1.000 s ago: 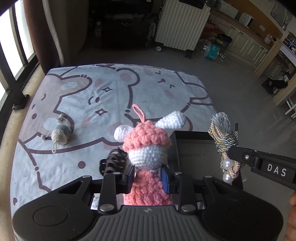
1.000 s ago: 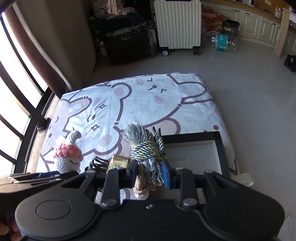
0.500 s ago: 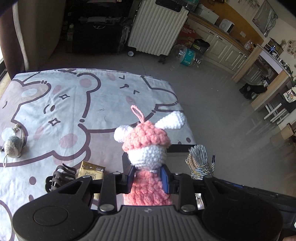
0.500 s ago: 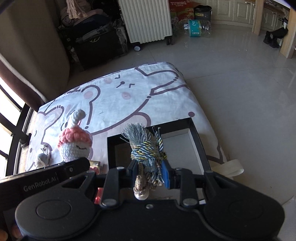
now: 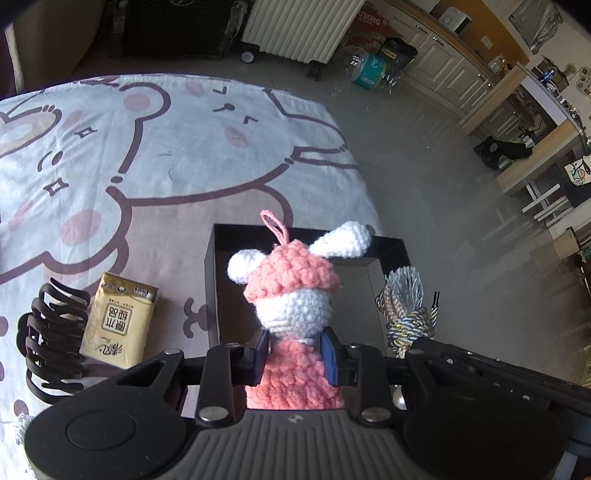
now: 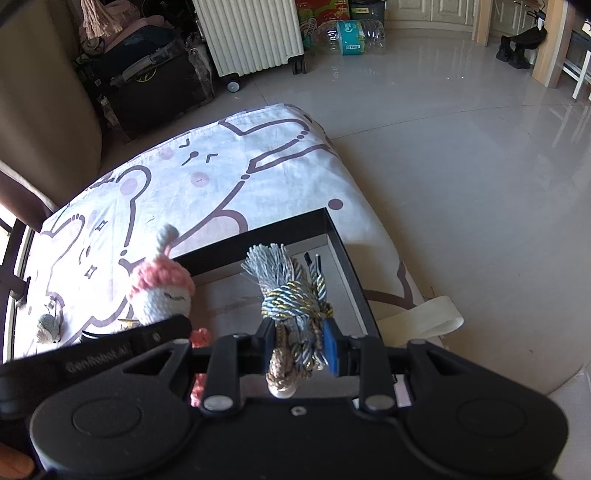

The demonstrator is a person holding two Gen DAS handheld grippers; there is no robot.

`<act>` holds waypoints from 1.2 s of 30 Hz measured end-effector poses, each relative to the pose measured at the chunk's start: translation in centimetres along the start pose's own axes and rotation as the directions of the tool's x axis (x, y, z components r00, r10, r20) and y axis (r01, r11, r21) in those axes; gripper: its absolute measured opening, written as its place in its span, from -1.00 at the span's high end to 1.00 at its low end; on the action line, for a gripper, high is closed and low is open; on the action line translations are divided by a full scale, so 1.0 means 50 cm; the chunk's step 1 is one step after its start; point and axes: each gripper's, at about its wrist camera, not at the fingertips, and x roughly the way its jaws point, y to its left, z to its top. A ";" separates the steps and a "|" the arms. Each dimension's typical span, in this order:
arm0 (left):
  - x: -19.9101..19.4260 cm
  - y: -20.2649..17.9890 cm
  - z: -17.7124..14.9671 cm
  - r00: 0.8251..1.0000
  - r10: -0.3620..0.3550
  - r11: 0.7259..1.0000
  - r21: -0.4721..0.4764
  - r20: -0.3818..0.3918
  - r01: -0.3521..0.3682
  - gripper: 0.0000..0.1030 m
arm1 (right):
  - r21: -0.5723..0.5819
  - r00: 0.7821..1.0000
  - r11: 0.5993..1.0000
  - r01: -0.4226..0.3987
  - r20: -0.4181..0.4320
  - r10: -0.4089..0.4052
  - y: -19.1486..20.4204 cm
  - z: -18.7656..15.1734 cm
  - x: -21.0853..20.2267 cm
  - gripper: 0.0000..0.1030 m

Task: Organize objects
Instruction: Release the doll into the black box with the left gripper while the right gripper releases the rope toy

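**Two grippers, each holding one item, over the black box**

Low in the left wrist frame, the left gripper (image 5: 294, 350) is clamped on the one crochet doll (image 5: 291, 291), pink cap and white ears upright, held in the centre of the frame over the single black box (image 5: 212, 280). At centre right, the right gripper (image 6: 298, 345) is clamped on the one tassel cord (image 6: 286, 295), its grey fringe pointing up; in the right wrist frame it hangs over the box interior. Both held items are side by side, near but apart.

To the left of the box, on the bear-print sheet (image 5: 177, 147), lie one yellow packet (image 5: 118, 321) just beside the box wall and one black claw hair clip (image 5: 51, 332) at the frame's left edge. One small grey knitted toy (image 6: 50, 325) lies at the far left of the right wrist frame, well apart from the box. Beyond the sheet, at the top of the frame, stand one white ribbed suitcase (image 6: 255, 33) and one pack of water bottles (image 6: 351, 31).

Compared with a second ago, both grippers have moved right, from beside the box to above it, and the grey toy has left the left wrist view.
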 end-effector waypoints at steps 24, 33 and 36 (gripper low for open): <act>-0.043 0.038 -0.012 0.997 0.073 0.997 0.011 -0.025 -0.073 0.22 | -0.068 0.996 0.997 0.018 -0.081 -0.023 0.042 -0.035 0.081 0.45; -0.043 0.050 -0.007 0.998 0.055 0.998 0.007 -0.040 -0.055 0.22 | -0.110 0.990 0.990 0.085 -0.105 -0.097 0.023 -0.046 0.116 0.45; -0.045 0.053 -0.006 0.998 0.055 0.998 0.006 -0.041 -0.055 0.22 | -0.143 0.987 0.987 0.073 -0.133 -0.093 0.031 -0.055 0.133 0.45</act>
